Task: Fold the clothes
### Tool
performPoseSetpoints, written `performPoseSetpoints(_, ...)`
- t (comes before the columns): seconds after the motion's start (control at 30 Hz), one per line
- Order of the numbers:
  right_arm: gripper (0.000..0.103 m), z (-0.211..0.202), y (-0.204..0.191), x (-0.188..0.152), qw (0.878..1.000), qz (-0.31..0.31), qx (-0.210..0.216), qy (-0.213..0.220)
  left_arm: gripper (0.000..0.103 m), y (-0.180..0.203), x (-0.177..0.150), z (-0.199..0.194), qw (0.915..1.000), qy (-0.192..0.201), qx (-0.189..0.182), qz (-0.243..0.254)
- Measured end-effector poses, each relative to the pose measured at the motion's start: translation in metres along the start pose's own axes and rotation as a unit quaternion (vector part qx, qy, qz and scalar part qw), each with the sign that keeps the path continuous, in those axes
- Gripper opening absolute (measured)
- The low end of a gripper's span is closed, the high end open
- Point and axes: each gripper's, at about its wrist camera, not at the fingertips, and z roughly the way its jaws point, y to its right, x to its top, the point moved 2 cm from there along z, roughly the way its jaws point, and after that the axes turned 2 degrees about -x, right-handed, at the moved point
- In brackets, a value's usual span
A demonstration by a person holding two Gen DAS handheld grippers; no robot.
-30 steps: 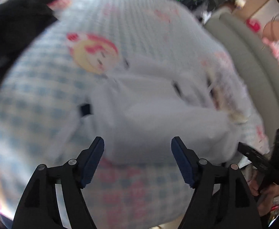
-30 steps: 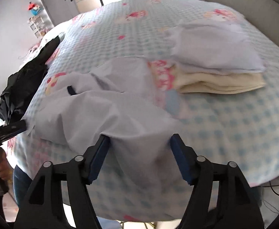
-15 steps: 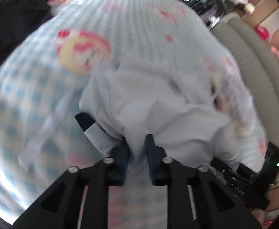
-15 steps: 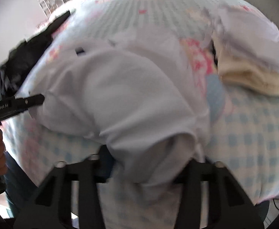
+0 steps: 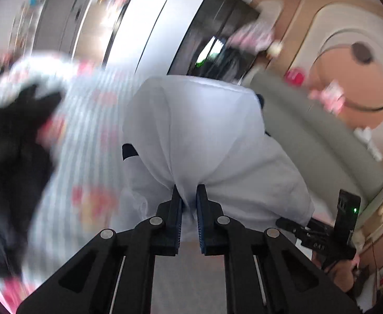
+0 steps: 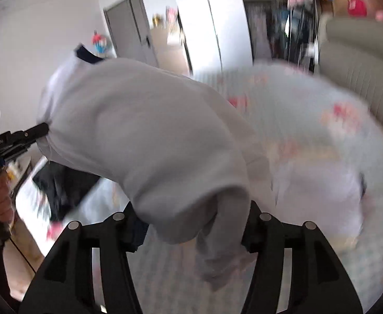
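Note:
A white garment point(image 5: 196, 136) with a dark collar trim hangs in the air above the bed, stretched between both grippers. My left gripper point(image 5: 189, 198) is shut on a pinched fold of it. In the right wrist view the same white garment point(image 6: 144, 130) bunches thickly between the fingers of my right gripper point(image 6: 192, 225), whose jaws are opening while the cloth still fills the gap and hangs from them. The left gripper point(image 6: 34, 133) shows at that view's left edge, gripping the garment's other end. The right gripper point(image 5: 319, 235) appears low on the right in the left wrist view.
The bed's blue-checked cover point(image 6: 309, 110) with pink prints lies below, blurred. Black clothes point(image 5: 8, 144) are heaped on its left side. A blurred pale folded pile point(image 6: 322, 183) lies on the right. A grey-green padded headboard point(image 5: 309, 136) borders the bed.
Both grippers closed on the white garment where it lay on the bed and have risen sharply, lifting it into the air. Both views tilted up toward the room.

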Motion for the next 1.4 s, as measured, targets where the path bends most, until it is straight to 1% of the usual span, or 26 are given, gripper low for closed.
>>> performPoseSetpoints(0.03,0.056,0.012,0.006,-0.026,0.999,0.0,-0.005,-0.033,0.011,-0.018,-0.029,0.019,0.9987,-0.044,0.016,-0.019)
performPoseSetpoints(0.07,0.056,0.023,0.013,-0.052,0.998,0.001,-0.01,-0.066,0.011,-0.036,-0.06,0.037,0.9947,-0.09,0.032,-0.038)
performPoseSetpoints(0.1,0.056,0.046,0.021,-0.09,0.992,0.011,-0.024,-0.124,0.011,-0.047,-0.085,0.057,0.9883,-0.133,0.047,-0.058)
performPoseSetpoints(0.13,0.055,0.057,0.027,-0.11,0.987,0.021,-0.033,-0.156,0.011,-0.061,-0.108,0.065,0.982,-0.162,0.059,-0.077)
performPoseSetpoints(0.17,0.054,0.07,0.038,-0.14,0.978,0.042,-0.044,-0.198,0.01,-0.076,-0.131,0.072,0.9747,-0.189,0.071,-0.097)
performPoseSetpoints(0.2,0.054,0.075,0.045,-0.158,0.973,0.062,-0.042,-0.219,0.01,-0.087,-0.148,0.07,0.9707,-0.201,0.07,-0.111)
performPoseSetpoints(0.23,0.054,0.073,0.053,-0.171,0.97,0.087,-0.03,-0.224,0.01,-0.093,-0.153,0.065,0.9701,-0.2,0.066,-0.12)
performPoseSetpoints(0.3,0.054,0.061,0.061,-0.173,0.971,0.113,-0.026,-0.209,0.011,-0.102,-0.158,0.054,0.9711,-0.19,0.057,-0.133)
performPoseSetpoints(0.37,0.055,0.049,0.066,-0.167,0.974,0.129,-0.033,-0.185,0.014,-0.105,-0.151,0.047,0.9755,-0.167,0.049,-0.135)
performPoseSetpoints(0.43,0.055,0.039,0.066,-0.152,0.979,0.131,-0.05,-0.151,0.03,-0.107,-0.14,0.046,0.9809,-0.143,0.04,-0.125)
performPoseSetpoints(0.47,0.055,0.034,0.063,-0.144,0.981,0.129,-0.058,-0.132,0.044,-0.099,-0.131,0.052,0.9832,-0.136,0.032,-0.117)
performPoseSetpoints(0.5,0.055,0.034,0.06,-0.135,0.983,0.125,-0.061,-0.118,0.049,-0.091,-0.122,0.058,0.9853,-0.129,0.025,-0.11)
performPoseSetpoints(0.57,0.056,0.038,0.045,-0.114,0.987,0.111,-0.061,-0.098,0.049,-0.08,-0.103,0.081,0.9883,-0.122,0.022,-0.09)
performPoseSetpoints(0.63,0.061,0.049,0.031,-0.103,0.99,0.092,-0.052,-0.097,0.049,-0.068,-0.085,0.104,0.9892,-0.125,0.022,-0.074)
performPoseSetpoints(0.67,0.062,0.057,0.026,-0.096,0.991,0.081,-0.048,-0.1,0.049,-0.058,-0.081,0.121,0.9893,-0.129,0.019,-0.066)
performPoseSetpoints(0.77,0.062,0.071,0.04,-0.095,0.984,0.078,-0.076,-0.142,0.051,-0.041,-0.067,0.173,0.9863,-0.155,0.037,-0.043)
performPoseSetpoints(0.83,0.062,0.077,0.04,-0.097,0.981,0.098,-0.079,-0.15,0.053,-0.04,-0.066,0.201,0.9812,-0.181,0.056,-0.037)
performPoseSetpoints(0.9,0.062,0.077,0.043,-0.102,0.978,0.121,-0.08,-0.147,0.062,-0.041,-0.065,0.228,0.9737,-0.214,0.072,-0.033)
performPoseSetpoints(0.93,0.062,0.078,0.044,-0.104,0.977,0.133,-0.08,-0.145,0.062,-0.042,-0.069,0.236,0.9696,-0.23,0.077,-0.034)
performPoseSetpoints(1.0,0.063,0.082,0.045,-0.114,0.976,0.122,-0.085,-0.16,0.062,-0.038,-0.079,0.24,0.9671,-0.24,0.08,-0.027)
performPoseSetpoints(1.03,0.064,0.085,0.046,-0.121,0.974,0.116,-0.089,-0.171,0.061,-0.037,-0.085,0.241,0.966,-0.244,0.081,-0.023)
performPoseSetpoints(1.07,0.064,0.088,0.048,-0.13,0.973,0.12,-0.079,-0.182,0.058,-0.034,-0.09,0.236,0.9662,-0.244,0.082,-0.016)
performPoseSetpoints(1.1,0.064,0.088,0.048,-0.135,0.973,0.125,-0.071,-0.183,0.049,-0.032,-0.096,0.229,0.9664,-0.243,0.082,-0.01)
performPoseSetpoints(1.2,0.064,0.081,0.049,-0.144,0.974,0.126,-0.049,-0.183,0.032,-0.024,-0.113,0.209,0.967,-0.241,0.082,0.01)
performPoseSetpoints(1.33,0.061,0.059,0.042,-0.149,0.978,0.099,-0.03,-0.182,0.029,-0.018,-0.132,0.173,0.9687,-0.238,0.069,-0.011)
performPoseSetpoints(1.4,0.061,0.044,0.04,-0.159,0.978,0.102,-0.022,-0.179,0.029,-0.016,-0.143,0.153,0.9698,-0.235,0.061,-0.021)
